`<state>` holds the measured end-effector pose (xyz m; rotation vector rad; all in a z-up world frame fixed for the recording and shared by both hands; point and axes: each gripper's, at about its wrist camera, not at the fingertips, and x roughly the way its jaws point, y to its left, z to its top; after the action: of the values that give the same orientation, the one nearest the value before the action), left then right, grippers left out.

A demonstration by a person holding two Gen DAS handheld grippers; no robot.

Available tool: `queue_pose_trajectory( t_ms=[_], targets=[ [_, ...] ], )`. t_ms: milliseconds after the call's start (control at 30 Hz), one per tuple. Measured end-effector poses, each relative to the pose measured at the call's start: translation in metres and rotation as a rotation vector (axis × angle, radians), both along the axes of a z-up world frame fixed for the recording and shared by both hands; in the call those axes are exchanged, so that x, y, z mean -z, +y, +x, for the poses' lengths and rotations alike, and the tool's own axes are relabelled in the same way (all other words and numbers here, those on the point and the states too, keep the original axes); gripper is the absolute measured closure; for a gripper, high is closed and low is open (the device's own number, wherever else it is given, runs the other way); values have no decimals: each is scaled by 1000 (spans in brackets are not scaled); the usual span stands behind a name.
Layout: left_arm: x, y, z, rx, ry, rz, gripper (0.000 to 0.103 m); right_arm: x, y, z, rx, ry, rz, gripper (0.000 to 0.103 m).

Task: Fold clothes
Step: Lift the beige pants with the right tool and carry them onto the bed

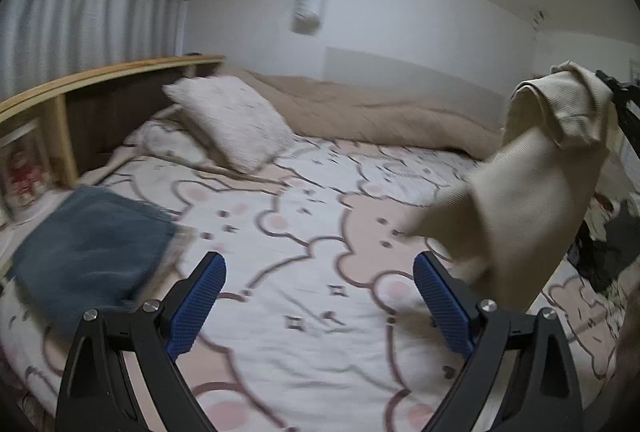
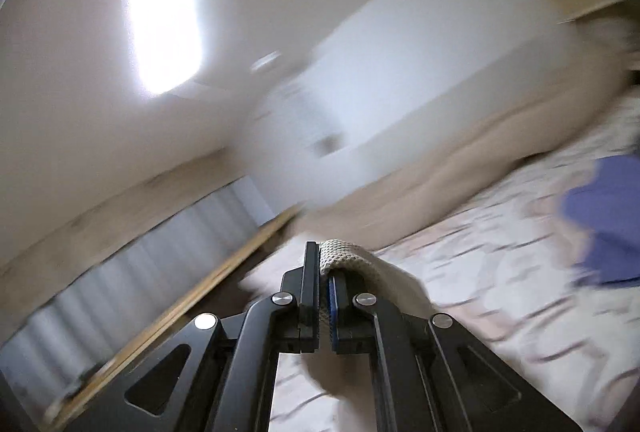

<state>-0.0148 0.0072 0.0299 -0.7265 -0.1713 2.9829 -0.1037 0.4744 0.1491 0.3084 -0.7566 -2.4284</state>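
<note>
A cream ribbed garment [image 1: 540,168] hangs in the air at the right of the left wrist view, above the bed, its lower end trailing towards the sheet. Its top is pinched in my right gripper [image 1: 616,92], whose black frame shows at the right edge. In the blurred, tilted right wrist view my right gripper [image 2: 325,264] is shut on a fold of that cream garment [image 2: 352,260]. My left gripper [image 1: 320,272] stands open over the bed with nothing between its blue pads [image 1: 200,304]. A folded dark blue garment [image 1: 92,252] lies at the left of the bed.
The bed carries a white and pink bear-print sheet [image 1: 304,312], a pale pillow [image 1: 236,128] and a tan blanket [image 1: 380,112] along the wall. A wooden headboard shelf [image 1: 100,80] stands at the left. Dark clutter [image 1: 604,244] lies at the right. The blue garment [image 2: 608,216] shows at right.
</note>
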Motion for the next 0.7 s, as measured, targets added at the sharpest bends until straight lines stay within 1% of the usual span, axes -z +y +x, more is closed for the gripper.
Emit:
queue_pose_trajectory(
  t_ms=[100,167,200,267,300,400,500,567,633,700],
  targets=[
    [-3,-37,21,-57,17,17,7,13,-69,21,-151,4,-7,100],
    [-1,-60,34,-90,16,25,7,43,-101,26,-237,-86,-24,100],
    [3,-68,37,-100,7,24,7,67,-116,28,-275,-164,-25,100],
    [13,-83,43,-115,-18,23,7,103,-129,31,-291,-280,-19,100],
    [20,-88,45,-116,-34,27,7,120,-127,33,-269,-331,-15,100],
    [41,-99,48,-114,-81,44,7,164,-80,42,-80,-469,22,100],
    [62,-100,43,-85,-126,74,7,196,-30,59,163,-589,37,100],
    [71,-97,41,-64,-145,86,7,211,10,63,303,-655,28,100],
    [81,-91,37,-31,-161,100,7,214,43,62,458,-696,85,100],
    [90,-82,34,10,-175,113,7,229,59,64,580,-734,136,100]
  ],
)
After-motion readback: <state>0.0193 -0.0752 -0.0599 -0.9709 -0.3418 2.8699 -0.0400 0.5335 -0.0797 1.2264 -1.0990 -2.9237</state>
